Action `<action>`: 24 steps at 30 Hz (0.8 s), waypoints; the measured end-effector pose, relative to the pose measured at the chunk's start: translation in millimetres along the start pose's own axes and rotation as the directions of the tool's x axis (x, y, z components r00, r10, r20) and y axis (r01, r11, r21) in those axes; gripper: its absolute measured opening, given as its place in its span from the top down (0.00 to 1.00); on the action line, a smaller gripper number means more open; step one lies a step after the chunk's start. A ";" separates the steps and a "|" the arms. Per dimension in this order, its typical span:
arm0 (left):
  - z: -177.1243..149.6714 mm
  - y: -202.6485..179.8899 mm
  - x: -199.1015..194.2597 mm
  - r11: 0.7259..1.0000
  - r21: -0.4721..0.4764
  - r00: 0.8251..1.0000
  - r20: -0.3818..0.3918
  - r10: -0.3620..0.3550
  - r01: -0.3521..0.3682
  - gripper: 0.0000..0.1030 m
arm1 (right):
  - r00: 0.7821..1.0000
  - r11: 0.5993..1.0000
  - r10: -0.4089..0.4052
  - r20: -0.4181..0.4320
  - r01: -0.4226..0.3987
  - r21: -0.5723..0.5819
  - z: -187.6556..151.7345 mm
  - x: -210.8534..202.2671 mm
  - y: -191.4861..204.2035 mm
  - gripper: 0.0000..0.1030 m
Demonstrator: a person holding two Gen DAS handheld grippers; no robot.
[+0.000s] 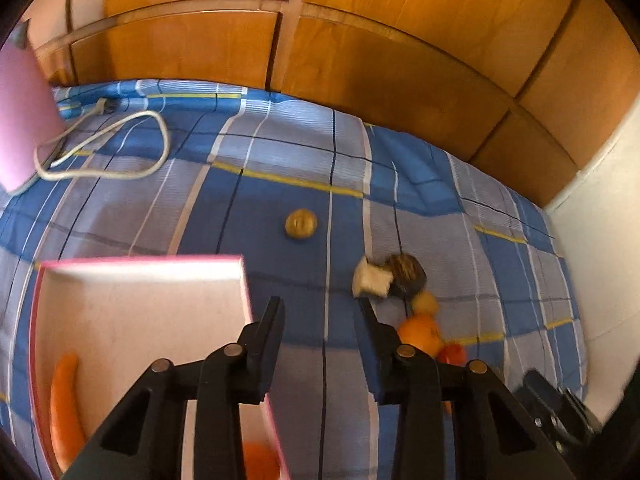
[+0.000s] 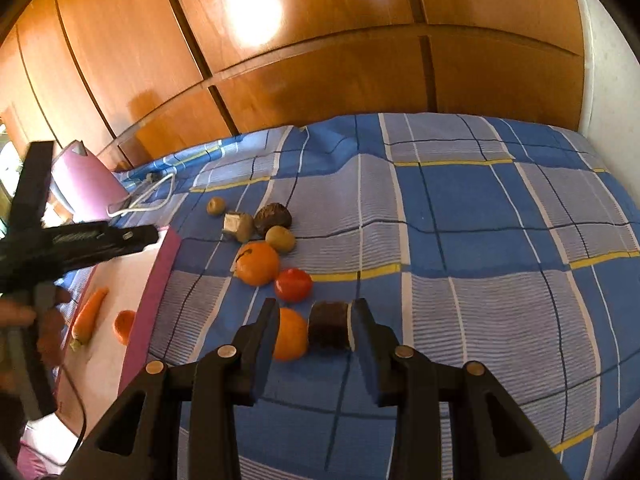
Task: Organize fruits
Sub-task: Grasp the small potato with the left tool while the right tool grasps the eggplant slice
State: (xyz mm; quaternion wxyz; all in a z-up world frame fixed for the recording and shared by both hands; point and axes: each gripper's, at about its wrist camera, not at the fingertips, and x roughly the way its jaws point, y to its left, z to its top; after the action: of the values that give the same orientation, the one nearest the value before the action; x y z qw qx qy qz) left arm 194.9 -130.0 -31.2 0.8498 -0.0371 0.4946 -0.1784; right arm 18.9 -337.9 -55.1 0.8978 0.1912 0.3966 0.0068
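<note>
My left gripper [image 1: 320, 308] hangs over the checked bedsheet beside the white box with a pink rim [image 1: 140, 266]; its fingers stand apart with nothing between them. A carrot [image 1: 64, 400] and an orange piece [image 1: 256, 456] lie in the box. My right gripper [image 2: 316, 305] is low over an orange [image 2: 294, 334] and a dark brown block [image 2: 329, 324], both showing in the gap between its fingertips and seemingly lying on the sheet. Beyond them sit a red fruit [image 2: 293, 284], a bigger orange [image 2: 258, 264], a kiwi-like fruit [image 2: 280, 238], a dark round thing [image 2: 274, 218] and a small tan ball [image 2: 216, 206].
A pink kettle [image 1: 20, 120] and its white cable [image 1: 120, 144] lie at the bed's far left. Wooden wardrobe doors [image 2: 320, 80] close off the back, a white wall [image 1: 600, 260] the right. A hand [image 2: 16, 312] holds the left gripper's black frame [image 2: 80, 240] over the box.
</note>
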 end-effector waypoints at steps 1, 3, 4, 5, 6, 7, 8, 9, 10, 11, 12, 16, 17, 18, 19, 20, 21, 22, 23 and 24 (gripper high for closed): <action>6.4 -1.8 6.3 1.000 0.005 1.000 -0.002 0.002 -0.002 0.65 | 1.000 1.000 0.005 -0.002 -0.005 0.002 2.0 1.7 -1.4 0.64; 15.9 -4.8 16.8 1.000 0.014 1.000 -0.007 0.019 -0.019 0.65 | 1.000 1.000 0.011 -0.005 -0.011 0.006 4.6 5.1 -3.8 0.64; 20.8 -6.0 22.8 1.000 0.016 1.000 -0.010 0.024 -0.024 0.65 | 1.000 1.000 0.013 -0.007 -0.013 0.008 5.7 7.0 -5.0 0.64; 24.5 -6.7 27.7 1.000 0.015 1.000 -0.013 0.026 -0.026 0.65 | 1.000 1.000 0.019 -0.009 -0.019 0.012 6.7 8.8 -6.3 0.64; 29.1 -7.6 33.7 0.999 0.012 0.999 -0.017 0.034 -0.034 0.65 | 1.000 1.000 0.026 -0.008 -0.026 0.015 7.6 10.1 -7.5 0.64; 31.8 -8.3 37.4 0.999 0.013 0.999 -0.019 0.040 -0.040 0.65 | 0.999 0.999 0.033 -0.007 -0.033 0.015 8.3 11.3 -8.6 0.64; 35.4 -9.2 42.9 0.999 0.016 0.998 -0.019 0.052 -0.052 0.65 | 0.999 0.999 0.039 -0.007 -0.038 0.012 9.1 13.1 -9.5 0.64; 37.9 -9.5 47.7 0.998 0.018 0.998 -0.021 0.065 -0.065 0.65 | 0.999 0.999 0.039 -0.008 -0.039 0.011 9.6 14.5 -10.3 0.64; 39.9 -9.4 52.7 0.997 0.018 0.997 -0.026 0.077 -0.077 0.65 | 0.999 0.999 0.040 -0.009 -0.039 0.013 9.8 15.6 -11.8 0.64; 42.6 -8.2 59.4 0.996 0.012 0.996 -0.039 0.085 -0.084 0.65 | 0.999 0.999 0.042 -0.010 -0.042 0.019 10.1 16.3 -14.0 0.64; 44.6 -6.6 65.6 0.996 0.003 0.995 -0.049 0.084 -0.084 0.65 | 0.999 0.999 0.047 -0.011 -0.046 0.023 10.0 16.6 -16.0 0.64; 51.1 0.3 83.2 0.994 -0.045 0.993 -0.072 0.094 -0.098 0.65 | 0.997 0.997 0.071 -0.020 -0.071 0.036 8.0 17.8 -22.2 0.64; 51.8 2.2 86.8 0.994 -0.058 0.993 -0.077 0.089 -0.094 0.72 | 0.997 0.996 0.077 -0.023 -0.076 0.038 7.2 18.3 -23.1 0.64; 51.8 4.1 90.3 0.993 -0.066 0.993 -0.079 0.090 -0.095 0.77 | 0.997 0.996 0.077 -0.028 -0.076 0.037 6.3 19.1 -23.3 0.64; 51.7 4.5 90.6 0.993 -0.067 0.993 -0.071 0.089 -0.093 0.77 | 0.996 0.996 0.083 -0.034 -0.082 0.038 5.4 20.3 -23.3 0.64; 50.9 3.9 88.9 0.994 -0.064 0.994 -0.060 0.089 -0.093 0.77 | 0.995 0.995 0.090 -0.039 -0.089 0.041 4.6 21.2 -23.4 0.64; 49.2 1.1 86.2 0.994 -0.059 0.994 -0.057 0.092 -0.095 0.77 | 0.994 0.995 0.096 -0.045 -0.094 0.041 3.5 22.2 -22.9 0.64; 47.4 -0.3 83.4 0.994 -0.053 0.994 -0.051 0.092 -0.095 0.78 | 0.994 0.995 0.094 -0.051 -0.092 0.035 2.7 23.7 -21.6 0.64; 45.5 -1.5 79.7 0.995 -0.052 0.995 -0.045 0.089 -0.091 0.78 | 0.994 0.996 0.091 -0.057 -0.089 0.029 1.9 25.3 -20.3 0.64; 44.0 -2.4 76.4 0.995 -0.053 0.996 -0.041 0.081 -0.084 0.78 | 0.994 0.996 0.092 -0.066 -0.090 0.028 0.9 27.7 -19.5 0.64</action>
State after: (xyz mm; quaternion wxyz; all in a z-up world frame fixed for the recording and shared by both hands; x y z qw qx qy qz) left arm 266.1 -163.3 -71.4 0.8454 -0.0364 0.5168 -0.1302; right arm 35.7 -351.7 -81.0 0.8802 0.2199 0.4176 0.0493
